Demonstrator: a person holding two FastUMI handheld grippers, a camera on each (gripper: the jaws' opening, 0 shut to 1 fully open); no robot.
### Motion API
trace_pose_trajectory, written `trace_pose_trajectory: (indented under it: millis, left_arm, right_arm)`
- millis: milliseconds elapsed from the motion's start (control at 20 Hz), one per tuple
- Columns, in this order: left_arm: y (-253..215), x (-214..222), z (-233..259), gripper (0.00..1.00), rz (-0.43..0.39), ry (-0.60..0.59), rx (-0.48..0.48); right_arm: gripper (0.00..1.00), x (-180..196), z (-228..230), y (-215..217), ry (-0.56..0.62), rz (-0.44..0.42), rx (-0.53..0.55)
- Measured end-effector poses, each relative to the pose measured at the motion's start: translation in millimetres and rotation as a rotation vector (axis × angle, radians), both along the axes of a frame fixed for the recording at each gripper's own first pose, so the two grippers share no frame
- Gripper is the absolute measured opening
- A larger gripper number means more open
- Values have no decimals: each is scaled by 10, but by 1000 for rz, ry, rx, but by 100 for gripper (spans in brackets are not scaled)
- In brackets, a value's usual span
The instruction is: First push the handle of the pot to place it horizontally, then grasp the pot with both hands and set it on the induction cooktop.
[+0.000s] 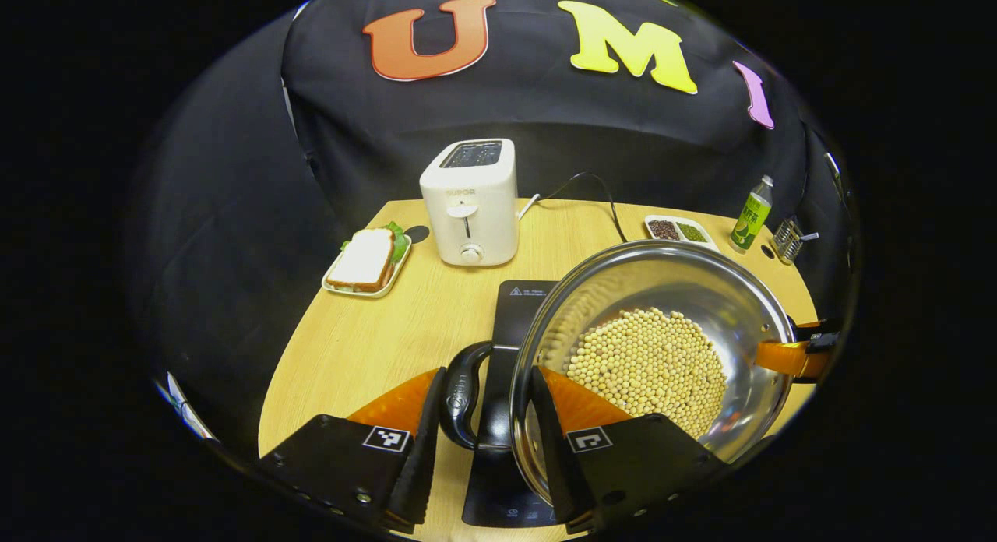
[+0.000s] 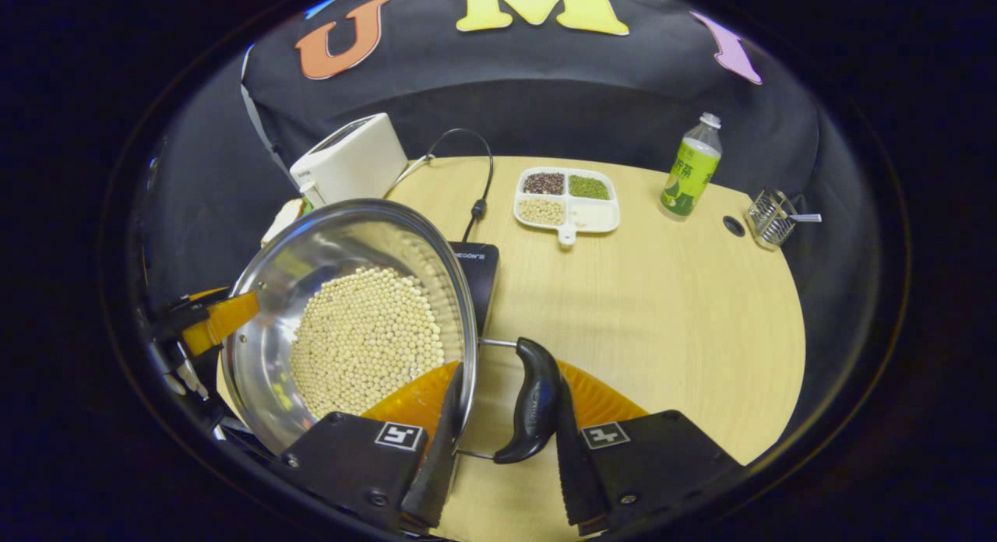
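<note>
Two grippers' fingers clamped on a shiny steel pot (image 1: 724, 308) of pale beans (image 1: 646, 363), black side handles (image 2: 531, 402).

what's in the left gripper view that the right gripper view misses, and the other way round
Left gripper view: the left gripper clamping the near pot handle and rim, and the induction cooktop's front control strip.
Right gripper view: the right gripper clamping the opposite handle, and all four compartments of the divided tray.
Both: the pot of soybeans, toaster, green bottle, wire basket, wooden table.
</note>
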State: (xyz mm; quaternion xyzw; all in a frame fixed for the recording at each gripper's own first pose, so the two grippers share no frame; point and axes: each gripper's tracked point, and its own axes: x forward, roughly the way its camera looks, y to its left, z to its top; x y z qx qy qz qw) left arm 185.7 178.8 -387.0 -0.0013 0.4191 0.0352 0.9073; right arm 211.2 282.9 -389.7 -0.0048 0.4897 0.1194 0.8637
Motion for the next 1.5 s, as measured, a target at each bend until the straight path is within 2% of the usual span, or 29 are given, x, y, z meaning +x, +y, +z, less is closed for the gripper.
trace_pose_trajectory:
  millis: [550,750,1050,1100,1150,1300,1350,1400,1500]
  left_arm:
    - [45,107,-128,58,-18,-1,17]
    - [49,120,-134,59,-26,-28,17]
    - [39,126,-139,59,-37,-36,31]
    - [39,126,-140,70,-37,-37,35]
    - [44,126,-133,60,-36,-39,39]
    - [39,132,-145,63,-39,-41,64]
    - [34,120,-158,75,-42,-36,74]
    - [21,135,-175,66,-61,-39,85]
    - [-56,91,-216,73,-97,-37,65]
  right_arm:
    - [58,94,-135,78,6,-12,7]
    - [58,102,-135,74,-39,3,8]
    - [58,99,-143,74,-51,-32,16]
    - [59,96,-148,73,-52,-29,14]
    - [58,90,-147,69,-52,-31,15]
    - [60,99,-143,69,-58,-36,27]
    - [60,112,-137,71,-63,-40,34]
    - [61,113,-139,72,-68,-40,38]
    - [69,160,-76,41,-132,-30,30]
